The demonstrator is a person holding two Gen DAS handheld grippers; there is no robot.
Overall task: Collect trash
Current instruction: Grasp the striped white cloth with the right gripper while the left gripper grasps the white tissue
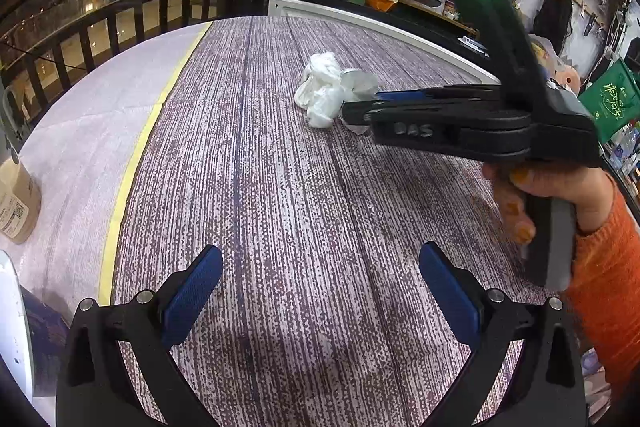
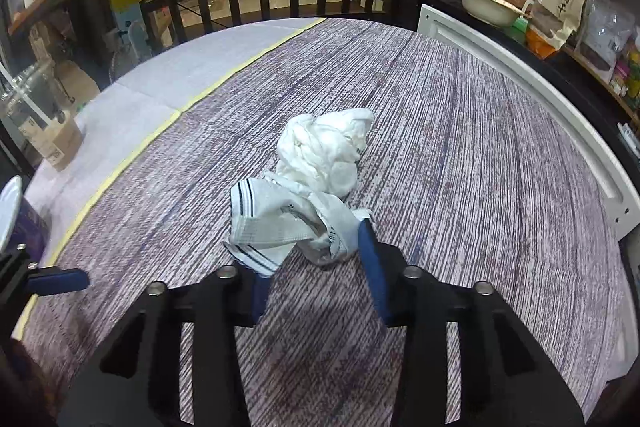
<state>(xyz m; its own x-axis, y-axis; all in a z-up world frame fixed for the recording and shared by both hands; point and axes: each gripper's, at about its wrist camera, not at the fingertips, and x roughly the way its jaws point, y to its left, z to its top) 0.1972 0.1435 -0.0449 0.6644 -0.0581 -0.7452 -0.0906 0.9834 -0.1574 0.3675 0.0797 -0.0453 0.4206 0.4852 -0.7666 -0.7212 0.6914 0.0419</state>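
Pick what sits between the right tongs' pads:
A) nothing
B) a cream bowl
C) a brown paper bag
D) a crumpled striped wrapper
D: the right tongs have their blue pads closed in on the crumpled striped wrapper, with the white tissue wad lying just beyond it on the table.

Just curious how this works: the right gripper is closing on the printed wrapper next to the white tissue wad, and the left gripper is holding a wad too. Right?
Not quite. The left gripper holds nothing: the left wrist view shows its jaws wide open over bare tablecloth. The right gripper does straddle the printed wrapper beside the white tissue wad.
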